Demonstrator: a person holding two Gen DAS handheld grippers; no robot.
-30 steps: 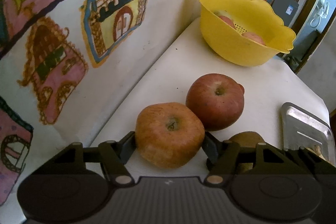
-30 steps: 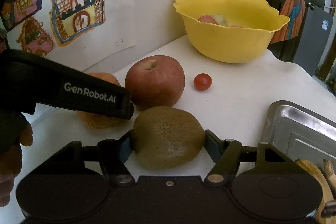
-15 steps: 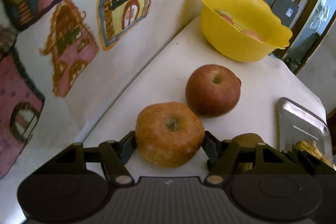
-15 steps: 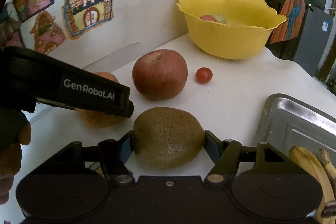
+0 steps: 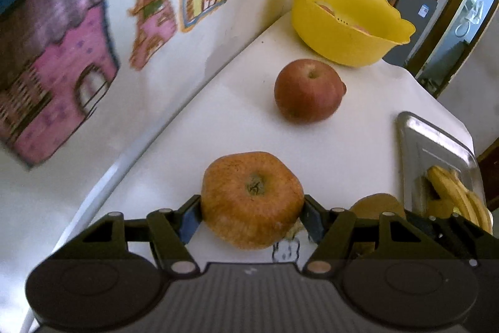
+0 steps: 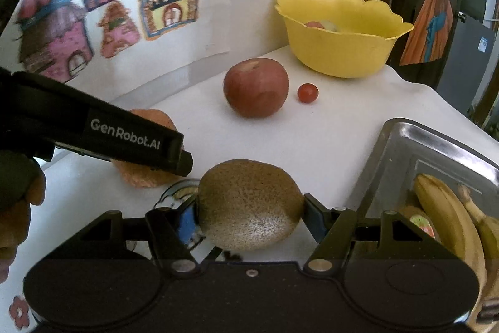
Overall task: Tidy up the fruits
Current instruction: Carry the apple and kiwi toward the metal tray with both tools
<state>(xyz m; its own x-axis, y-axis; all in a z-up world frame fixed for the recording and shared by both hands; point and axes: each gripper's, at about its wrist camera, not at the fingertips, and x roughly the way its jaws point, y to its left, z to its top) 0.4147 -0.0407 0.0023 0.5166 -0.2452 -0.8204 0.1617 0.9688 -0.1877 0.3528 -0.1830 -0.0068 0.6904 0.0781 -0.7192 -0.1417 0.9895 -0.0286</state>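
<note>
My left gripper (image 5: pixel 251 216) is shut on an orange-brown apple (image 5: pixel 252 198), held above the white table (image 5: pixel 358 142). My right gripper (image 6: pixel 249 217) is shut on a brown kiwi (image 6: pixel 249 205). A red apple (image 5: pixel 307 90) sits on the table farther ahead; it also shows in the right wrist view (image 6: pixel 256 87), with a cherry tomato (image 6: pixel 307 92) beside it. A yellow bowl (image 5: pixel 346 21) at the far end holds some fruit. In the right wrist view the left gripper's body (image 6: pixel 103 130) crosses in front of the orange-brown apple (image 6: pixel 146 175).
A metal tray (image 6: pixel 414 145) with bananas (image 6: pixel 449 220) lies at the right. A wall with house drawings (image 5: pixel 93 36) runs along the table's left side. The table's far right edge drops off near a doorway.
Both grippers have pulled back and risen with their fruit; the red apple and yellow bowl now look farther away. The bananas in the tray have come into view.
</note>
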